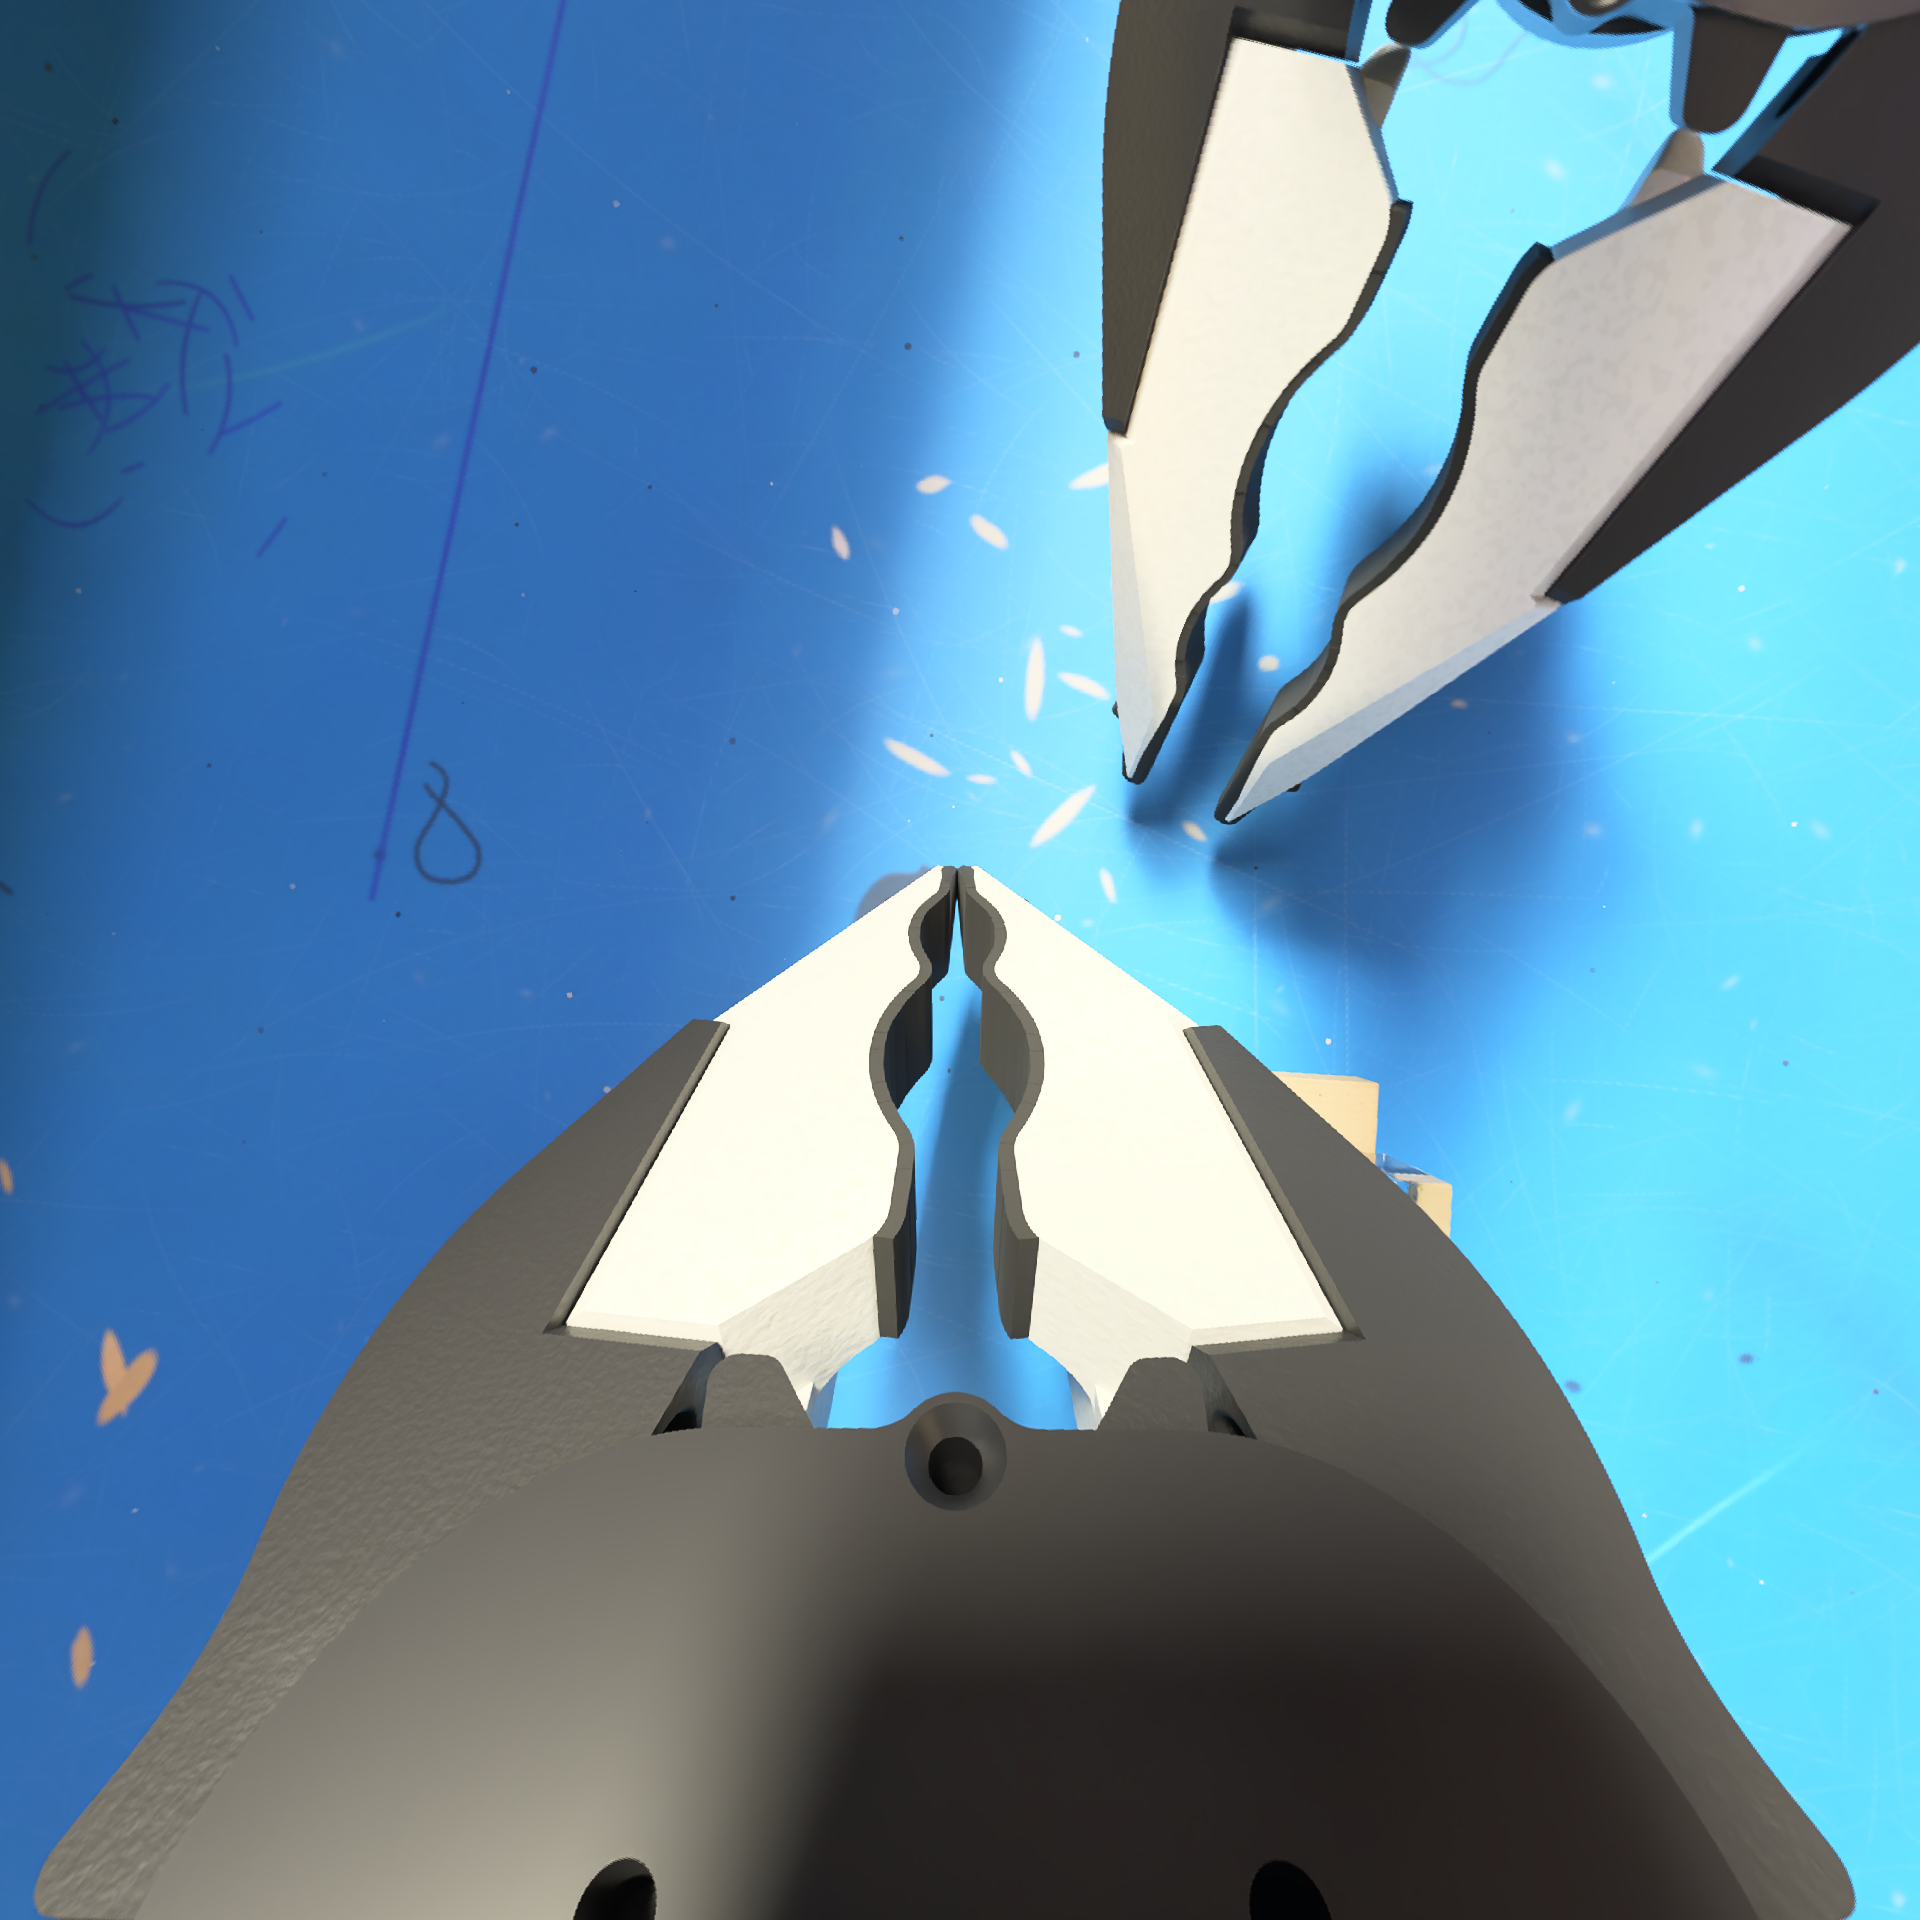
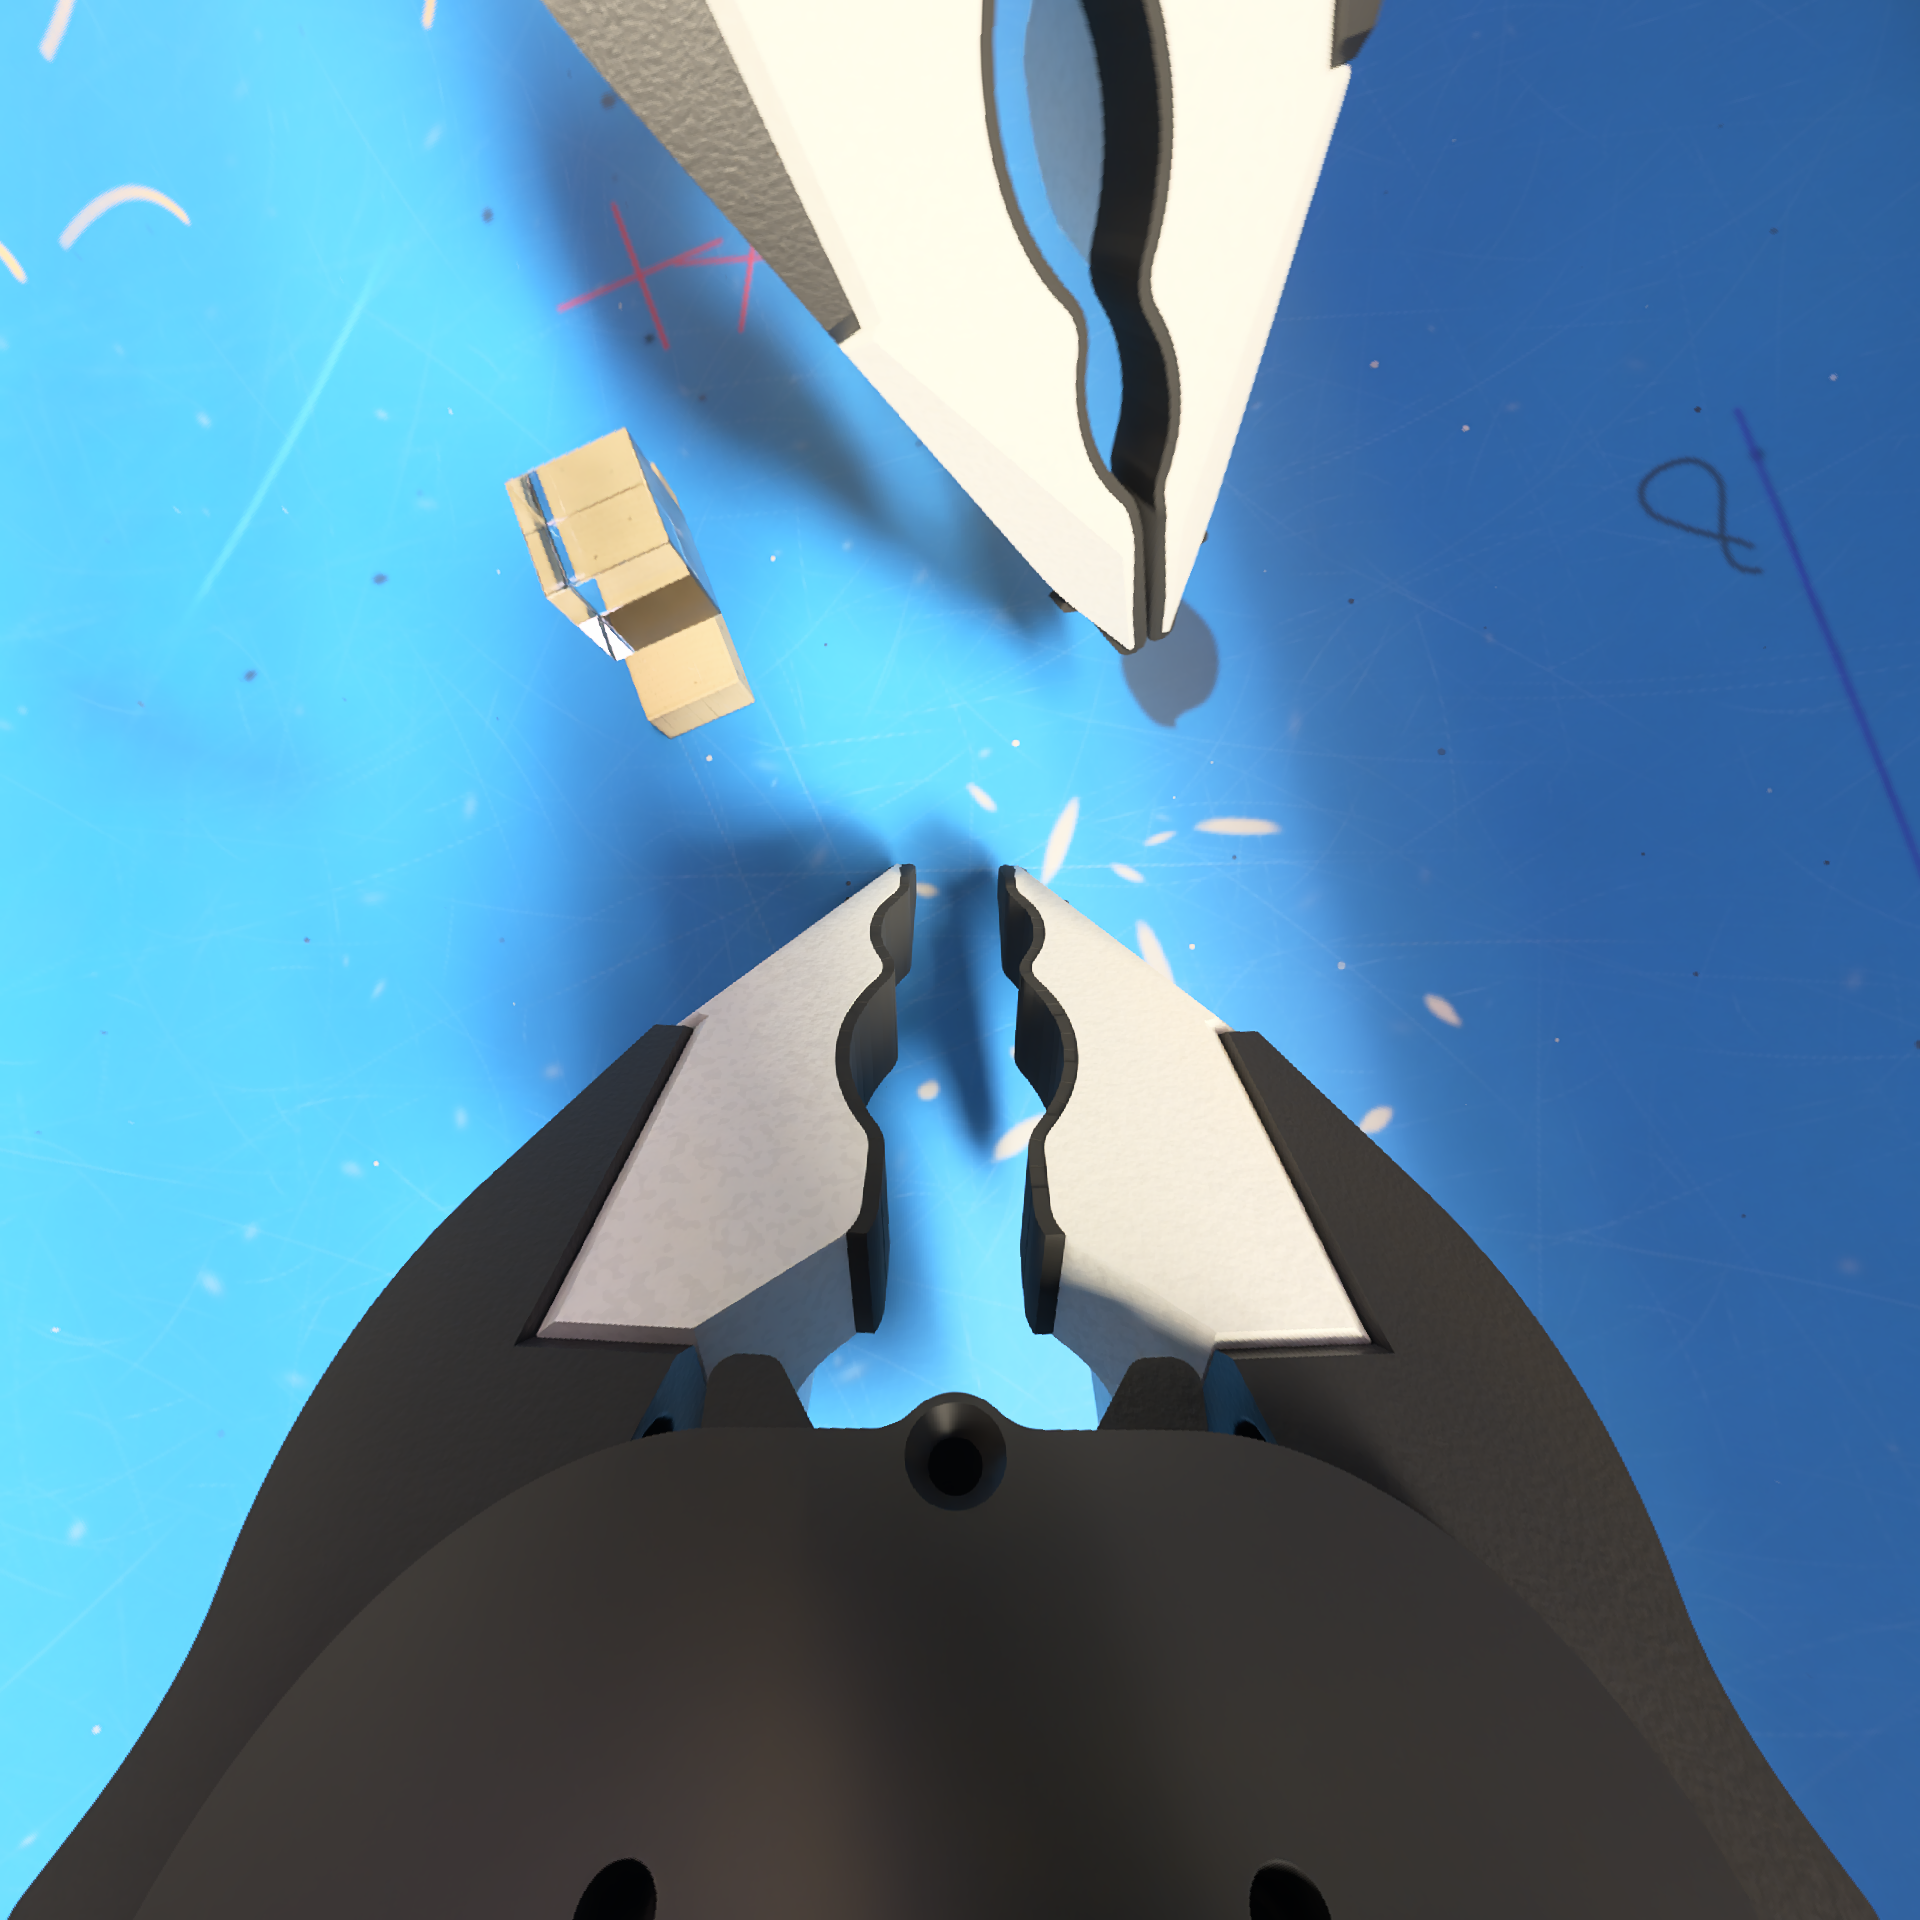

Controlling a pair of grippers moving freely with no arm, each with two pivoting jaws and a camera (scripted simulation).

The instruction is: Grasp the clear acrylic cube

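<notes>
- On the scratched blue table top (image 2: pixel 312 935), at about ten o'clock from the right gripper (image 2: pixel 956 878), lies the clear acrylic cube (image 2: pixel 582 551); it sits against a tan block (image 2: pixel 681 655), whose colour shows through it.
- Cube, as I judge it: stiff, light, smooth and likely slippery, with sharp edges that could chip. Flat opposite faces are the place to take hold, low and square, away from the side that touches the block.
- Which faces are free is hard to tell, since the clear body bends the view.
- Left gripper (image 1: pixel 956 873): fingers together at the tips, holding nothing. The cube is mostly hidden behind its right finger at four o'clock, with only a tan corner showing.
- Right gripper: fingers slightly apart, empty, pointing at pale flecks (image 2: pixel 1236 826) on the table, clear of the cube. The gap looks too narrow for the cube.
</notes>
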